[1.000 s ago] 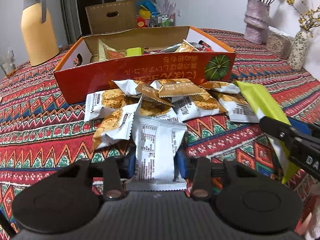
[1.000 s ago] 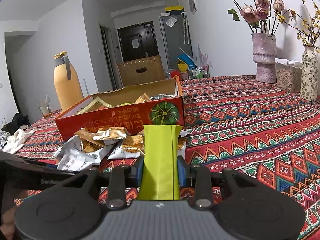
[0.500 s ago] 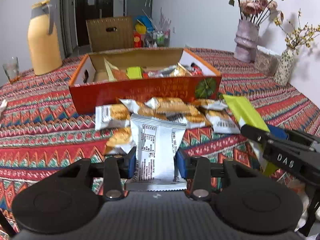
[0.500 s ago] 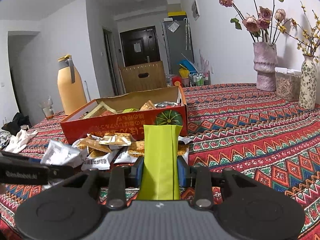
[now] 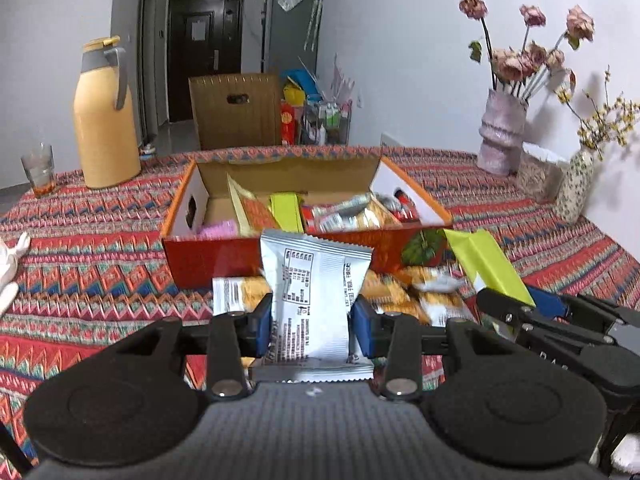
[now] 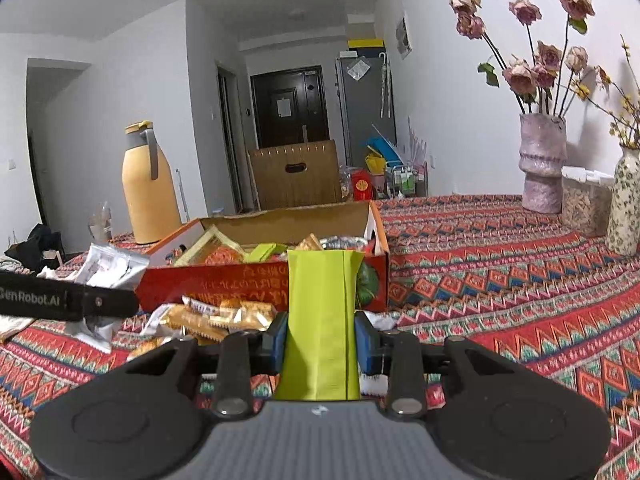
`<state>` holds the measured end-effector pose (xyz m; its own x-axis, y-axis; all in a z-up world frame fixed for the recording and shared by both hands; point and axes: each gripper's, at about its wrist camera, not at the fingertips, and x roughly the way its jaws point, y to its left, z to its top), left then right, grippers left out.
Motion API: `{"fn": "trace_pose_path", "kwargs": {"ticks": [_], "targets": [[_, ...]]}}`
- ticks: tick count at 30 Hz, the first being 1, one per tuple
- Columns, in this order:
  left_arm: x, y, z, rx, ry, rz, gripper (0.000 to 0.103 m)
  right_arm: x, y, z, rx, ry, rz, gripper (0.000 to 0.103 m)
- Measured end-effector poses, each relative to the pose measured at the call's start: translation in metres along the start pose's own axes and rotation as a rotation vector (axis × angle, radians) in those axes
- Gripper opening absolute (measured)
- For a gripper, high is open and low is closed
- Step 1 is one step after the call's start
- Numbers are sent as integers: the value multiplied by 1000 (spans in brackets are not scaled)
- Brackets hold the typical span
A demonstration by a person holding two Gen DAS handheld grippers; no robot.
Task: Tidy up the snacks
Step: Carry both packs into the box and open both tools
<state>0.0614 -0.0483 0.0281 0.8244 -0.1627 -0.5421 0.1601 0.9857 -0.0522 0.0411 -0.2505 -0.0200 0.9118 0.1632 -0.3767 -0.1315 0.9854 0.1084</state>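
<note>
My left gripper [image 5: 312, 326] is shut on a white snack packet [image 5: 314, 284] and holds it above the table, in front of the orange cardboard box [image 5: 208, 256]. My right gripper [image 6: 320, 344] is shut on a green snack packet [image 6: 322, 312], also lifted; this packet shows at the right of the left wrist view [image 5: 488, 266]. The box [image 6: 224, 284] holds several snacks. A pile of orange-and-white packets [image 5: 416, 292] lies on the cloth before the box, also in the right wrist view [image 6: 216, 316].
A yellow thermos [image 5: 105, 120] and a glass [image 5: 39, 168] stand at the far left. Two flower vases [image 6: 542, 164] and a clear container [image 6: 586, 200] stand at the right. A brown cardboard box [image 5: 236, 110] is beyond the table.
Both grippers have risen with their packets, so the box's inside now shows. The pile of packets has dropped lower in view.
</note>
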Motion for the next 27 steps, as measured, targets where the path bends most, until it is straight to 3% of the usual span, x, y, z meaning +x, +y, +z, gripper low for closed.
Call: {"fn": "trace_pose_path", "kwargs": {"ticks": [10,27], "targets": [[16,9,47,-12,-63,26,41,30,8,39,-10,-42,6,33],[83,41,94,-101,-43,94,41,117,19,98,-36,-44,0,33]]}}
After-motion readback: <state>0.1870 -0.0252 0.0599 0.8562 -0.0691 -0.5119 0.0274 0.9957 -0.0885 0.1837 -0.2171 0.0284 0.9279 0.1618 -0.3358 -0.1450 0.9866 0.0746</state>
